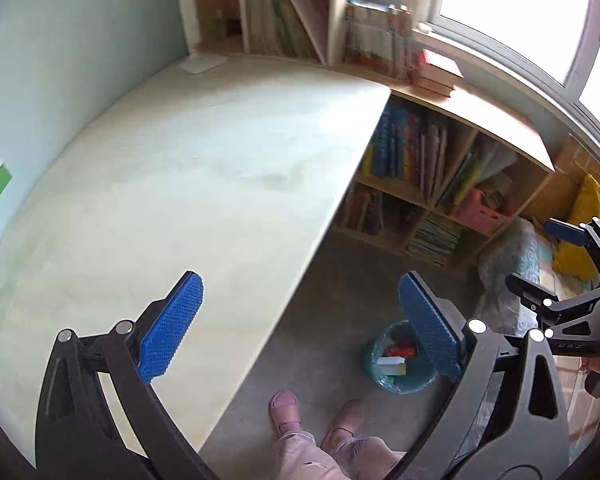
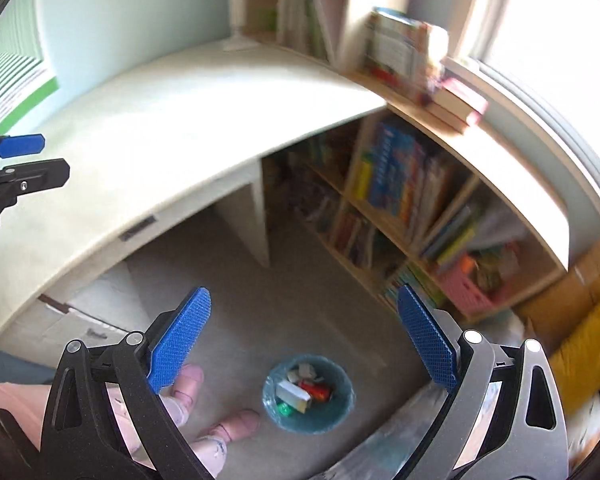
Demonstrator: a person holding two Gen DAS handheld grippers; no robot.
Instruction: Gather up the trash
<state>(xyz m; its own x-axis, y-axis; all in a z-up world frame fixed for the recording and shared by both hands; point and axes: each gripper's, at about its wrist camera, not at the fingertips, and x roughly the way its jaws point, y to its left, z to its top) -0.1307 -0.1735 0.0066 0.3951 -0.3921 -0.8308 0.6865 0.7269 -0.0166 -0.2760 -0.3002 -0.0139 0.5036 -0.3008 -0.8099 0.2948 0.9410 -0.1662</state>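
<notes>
A teal trash bin [image 2: 308, 394] stands on the grey floor beside the desk and holds several pieces of trash, among them a white box and a red wrapper. It also shows in the left wrist view [image 1: 398, 360], partly behind my finger. My left gripper [image 1: 300, 328] is open and empty above the desk's front edge. My right gripper [image 2: 304, 344] is open and empty, high above the bin. The right gripper also shows at the right edge of the left wrist view [image 1: 548, 256], and the left gripper at the left edge of the right wrist view [image 2: 48, 158].
The pale desk top [image 1: 188, 168] is bare near me, with a cubby shelf of books [image 1: 284, 20] at its far end. A low bookcase [image 2: 412, 208] stands under the window. The person's feet in pink slippers [image 2: 216, 408] are near the bin. A yellow cushion [image 2: 592, 356] lies at right.
</notes>
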